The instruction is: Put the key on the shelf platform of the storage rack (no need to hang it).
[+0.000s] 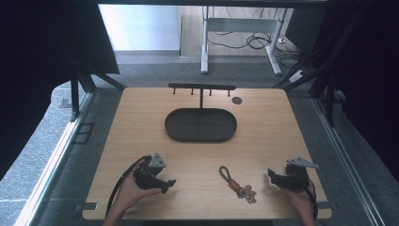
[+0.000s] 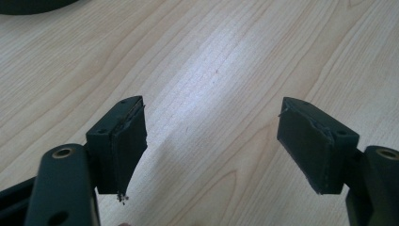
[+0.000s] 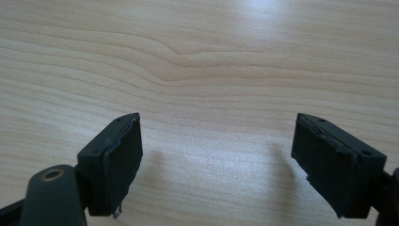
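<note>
Keychain (image 1: 237, 184) on table (image 1: 263, 136) between left claw (image 1: 168, 184) and right claw (image 1: 271, 175); both wide apart, empty.

Soft overhead glare on the table (image 2: 221, 70), dark surroundings, perhaps slight blur.

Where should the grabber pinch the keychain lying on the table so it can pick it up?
Probably the green cord loop: it lies flat and thin, pointing away from the bulky keys, leaving bare table either side. The open right gripper is nearest, so come from the right and above, jaws straddling the cord.
</note>
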